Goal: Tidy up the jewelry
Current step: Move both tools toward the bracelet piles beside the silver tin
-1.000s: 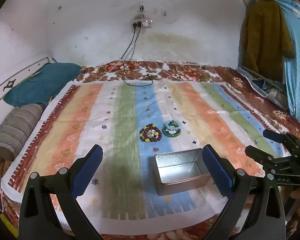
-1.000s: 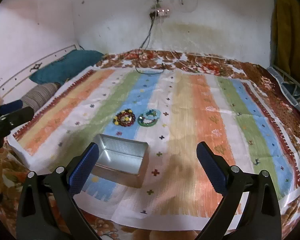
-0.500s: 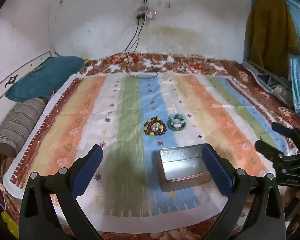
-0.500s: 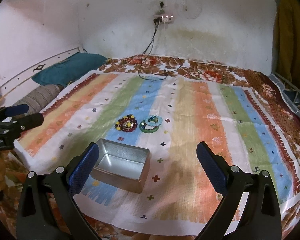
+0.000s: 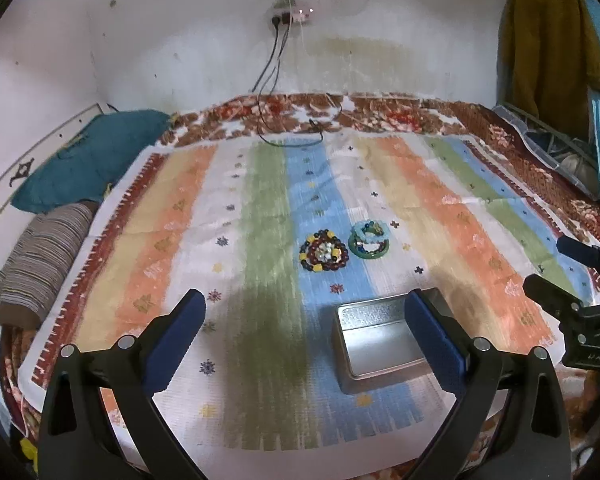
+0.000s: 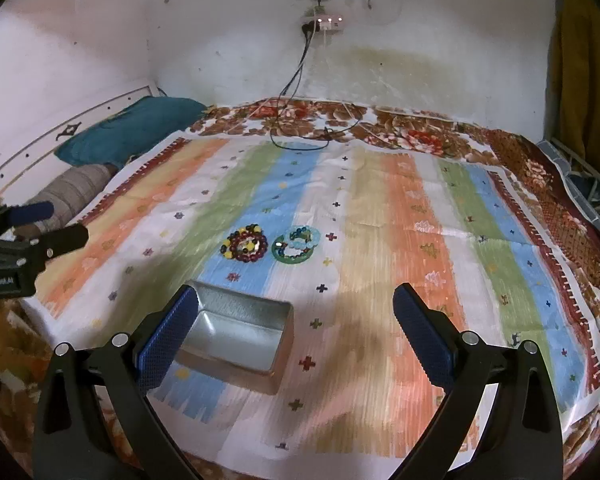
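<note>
Both the left gripper [image 5: 302, 326] and right gripper [image 6: 296, 326] hung wide apart and empty above the bed, while two beaded bracelet piles [image 5: 324, 250] [image 5: 369, 240] lay side by side beyond the open tin [image 5: 378, 342], probably their intended container

A bed against a stained white wall, dressed in layers of cloth.

A striped mat [image 5: 260, 240] in orange, green, blue and white lies over a brown floral bedspread [image 5: 380, 110]. A teal pillow [image 5: 88, 156] and a striped bolster [image 5: 40, 260] lie at its left edge. Black cables [image 6: 296, 80] hang from a wall socket [image 6: 320, 24] onto the bedspread. A mustard garment [image 5: 548, 40] hangs at right.
</note>
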Available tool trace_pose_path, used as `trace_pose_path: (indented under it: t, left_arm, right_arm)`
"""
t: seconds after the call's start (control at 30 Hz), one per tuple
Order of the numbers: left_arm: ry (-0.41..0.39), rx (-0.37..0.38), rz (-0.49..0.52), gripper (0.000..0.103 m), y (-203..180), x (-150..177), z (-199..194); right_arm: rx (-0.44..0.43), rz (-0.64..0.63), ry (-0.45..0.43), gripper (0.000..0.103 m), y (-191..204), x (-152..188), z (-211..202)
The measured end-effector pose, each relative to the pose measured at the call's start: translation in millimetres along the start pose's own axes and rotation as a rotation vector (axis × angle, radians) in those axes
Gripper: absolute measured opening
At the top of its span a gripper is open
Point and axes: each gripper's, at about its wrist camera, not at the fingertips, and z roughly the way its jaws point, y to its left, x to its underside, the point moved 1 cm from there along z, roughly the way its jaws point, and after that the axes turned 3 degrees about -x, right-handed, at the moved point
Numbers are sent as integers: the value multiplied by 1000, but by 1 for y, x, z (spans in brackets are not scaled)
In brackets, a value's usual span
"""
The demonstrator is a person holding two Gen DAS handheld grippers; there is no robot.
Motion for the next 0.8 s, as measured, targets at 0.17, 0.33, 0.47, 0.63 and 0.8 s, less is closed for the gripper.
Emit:
trace_pose_path:
  t: [0.17,0.33,0.47,0.63,0.8]
  left_arm:
    - [18,-26,16,97,-5,-16,17]
    - [50,-30,12,97,-8,-27,35]
    - [118,-30,-11,97,-5,-33,55]
    - [155,-33,-38,97,-2,-42,72]
    - [196,-43,-63,97,0,-48,93]
  right_arm:
    - [-6,-8,23,99,-2,-10,13]
    - [-16,9,41,99,-8,-25,32]
    - [-26,35,59,99,-15,-35,45]
    - [-30,75,90,99,-25,-43,63]
    - [-57,148,127,99,-37,-50,83]
